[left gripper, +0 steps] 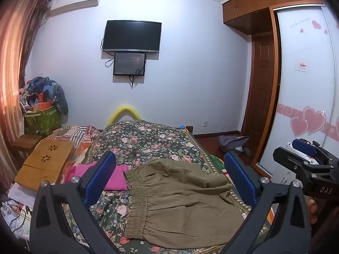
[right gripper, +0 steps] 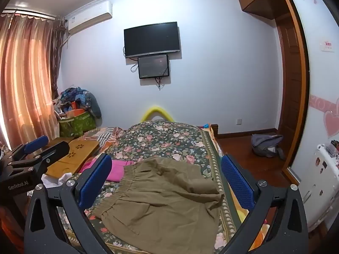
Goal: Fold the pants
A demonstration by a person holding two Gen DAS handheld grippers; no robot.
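Olive-brown pants [left gripper: 180, 203] lie rumpled on the floral bedspread [left gripper: 146, 139], elastic waistband to the left. They also show in the right wrist view [right gripper: 163, 201]. My left gripper [left gripper: 169, 175] is open and empty, held above the pants with its blue pads wide apart. My right gripper [right gripper: 167, 177] is open and empty, also above the pants. The right gripper shows at the right edge of the left wrist view [left gripper: 307, 156]. The left gripper shows at the left edge of the right wrist view [right gripper: 31, 148].
A folded pink garment [left gripper: 118, 177] lies left of the waistband. A wooden lap tray [left gripper: 46, 165] sits on the bed's left side. A green bag of clothes [left gripper: 42, 118] stands by the curtain. A grey backpack [right gripper: 267, 144] lies on the floor by the wardrobe [left gripper: 305, 97].
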